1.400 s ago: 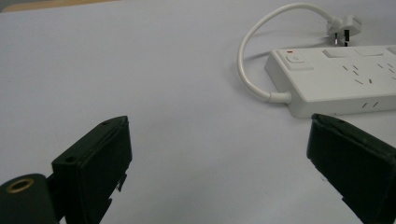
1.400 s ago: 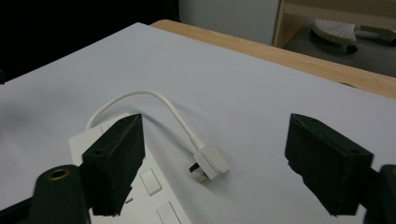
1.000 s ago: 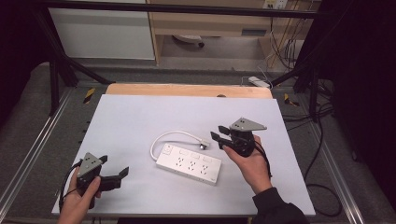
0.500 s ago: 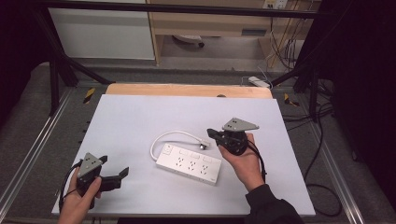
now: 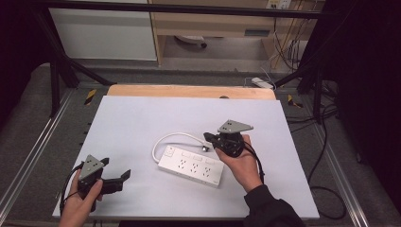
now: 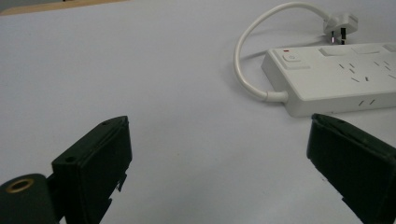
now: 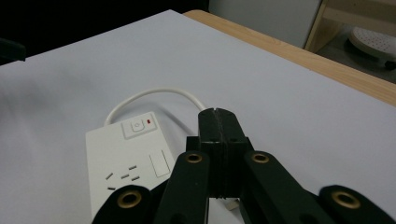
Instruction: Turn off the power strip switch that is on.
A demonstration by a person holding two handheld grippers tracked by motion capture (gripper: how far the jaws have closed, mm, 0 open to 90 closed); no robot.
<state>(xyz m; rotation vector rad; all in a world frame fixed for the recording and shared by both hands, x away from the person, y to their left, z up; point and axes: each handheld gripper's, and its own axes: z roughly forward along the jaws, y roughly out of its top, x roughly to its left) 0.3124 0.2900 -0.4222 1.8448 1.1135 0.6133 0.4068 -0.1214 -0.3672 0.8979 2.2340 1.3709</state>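
The left gripper (image 5: 124,176) rests at the near left corner of the white table top (image 5: 142,118), held in the person's left hand (image 5: 80,201). Its jaws are spread wide with nothing between them; in the left gripper view they stand far apart over bare table, pointing toward the power strip.

The white power strip (image 5: 191,165) lies flat near the middle of the table, slightly to the right, well apart from the left gripper. Its switch end faces left. In the left gripper view, the switch (image 6: 290,58) sits at the near end of the strip, with a small red mark beside it. The white cable (image 5: 172,138) loops out from the left end, curves toward the far side and ends at the plug (image 5: 205,147), which lies just beyond the strip.

The right gripper (image 5: 208,138) is held in the right hand (image 5: 241,163) over the far right part of the strip. Its jaws have just been closing and are now pressed together. In the right gripper view, nothing is seen between them; the closed tips (image 7: 217,122) hang above the cable near the plug. Contact with the cable cannot be determined.
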